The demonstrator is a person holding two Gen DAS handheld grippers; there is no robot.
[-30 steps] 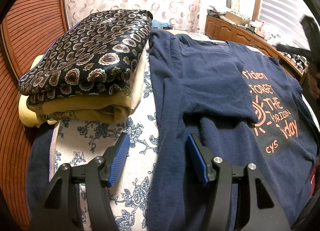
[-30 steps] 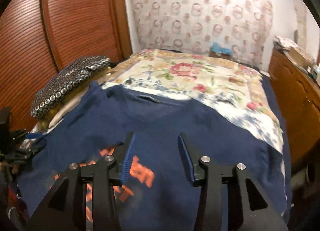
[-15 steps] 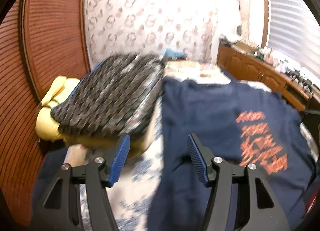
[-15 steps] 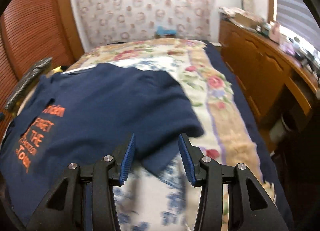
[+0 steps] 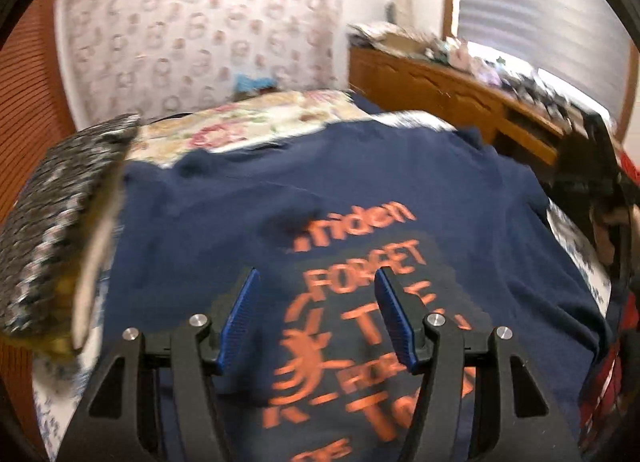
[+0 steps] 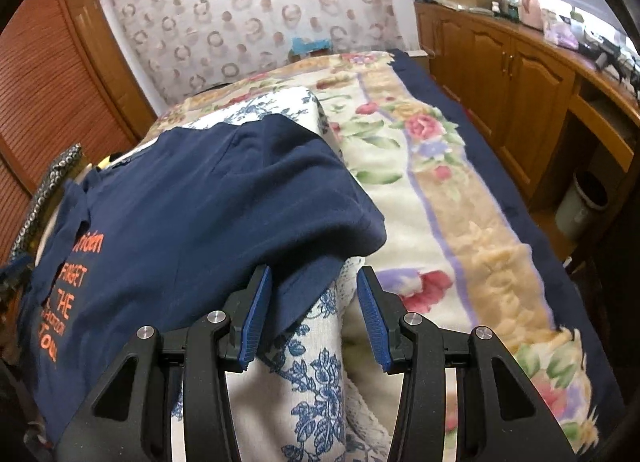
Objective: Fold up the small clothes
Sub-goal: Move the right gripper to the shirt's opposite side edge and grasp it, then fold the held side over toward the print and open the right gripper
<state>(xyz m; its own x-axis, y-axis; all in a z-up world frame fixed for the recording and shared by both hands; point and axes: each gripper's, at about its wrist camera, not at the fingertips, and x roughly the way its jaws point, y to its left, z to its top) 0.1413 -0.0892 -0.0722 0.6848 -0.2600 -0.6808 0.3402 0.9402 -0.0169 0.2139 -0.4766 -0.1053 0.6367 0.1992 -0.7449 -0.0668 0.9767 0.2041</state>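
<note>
A navy T-shirt with orange lettering lies spread on the bed; it also shows in the right wrist view. My left gripper is open and empty, held above the orange print. My right gripper is open and empty, just above the shirt's right edge, below the folded-in sleeve. The right gripper shows as a dark blurred shape at the right edge of the left wrist view.
A stack of folded clothes with a dark patterned piece on top sits left of the shirt. The bed has a blue-flowered white cloth over a floral blanket. A wooden cabinet runs along the right; a waste bin stands beside it.
The left gripper swung right, from the shirt's left edge and the stack to over the orange print. The right gripper swung right and settled at the shirt's right edge. Both stayed open.
</note>
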